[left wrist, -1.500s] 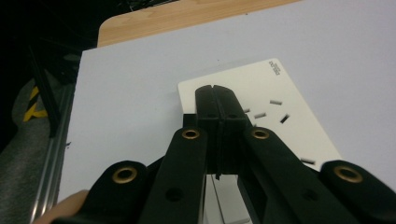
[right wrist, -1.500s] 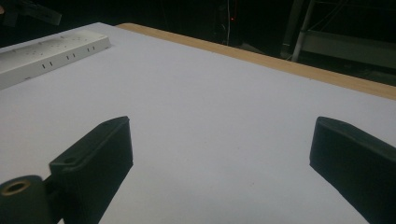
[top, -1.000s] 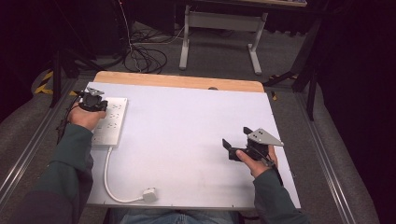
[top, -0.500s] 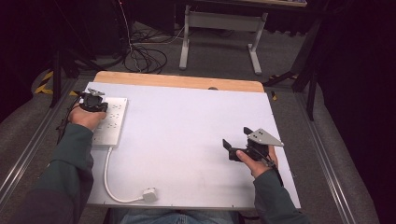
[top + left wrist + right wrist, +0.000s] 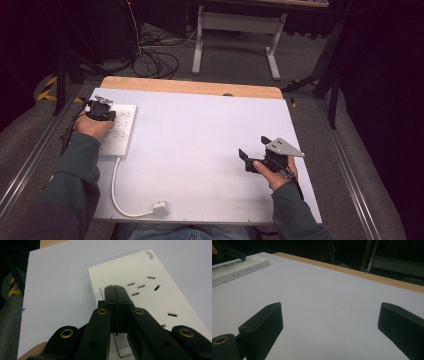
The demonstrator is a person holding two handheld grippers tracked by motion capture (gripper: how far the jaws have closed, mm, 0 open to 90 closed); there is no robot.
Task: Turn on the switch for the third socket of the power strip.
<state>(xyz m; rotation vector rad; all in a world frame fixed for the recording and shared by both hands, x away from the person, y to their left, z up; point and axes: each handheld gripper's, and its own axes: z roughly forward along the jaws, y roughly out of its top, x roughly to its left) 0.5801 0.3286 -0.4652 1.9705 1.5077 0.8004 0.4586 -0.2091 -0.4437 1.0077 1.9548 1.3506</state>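
The white table (image 5: 200,145) is brightly and evenly lit from overhead, with soft, faint shadows. Surroundings from nine through twelve to three o'clock sink into near-black. The gripper views are grainy, their close jaws slightly soft. No strong glare.

Left gripper (image 5: 115,288): black jaws on jointed black link arms fastened with brass-coloured rivets, the two flat rectangular tips each carrying a small screw hole. Right gripper (image 5: 329,322): broad, matte black, blunt-edged jaws with one brass rivet at the near link, topped by a grey three-cornered plate (image 5: 283,147) with small holes. The person wears dark teal-green long sleeves (image 5: 80,170) and blue jeans (image 5: 185,233).
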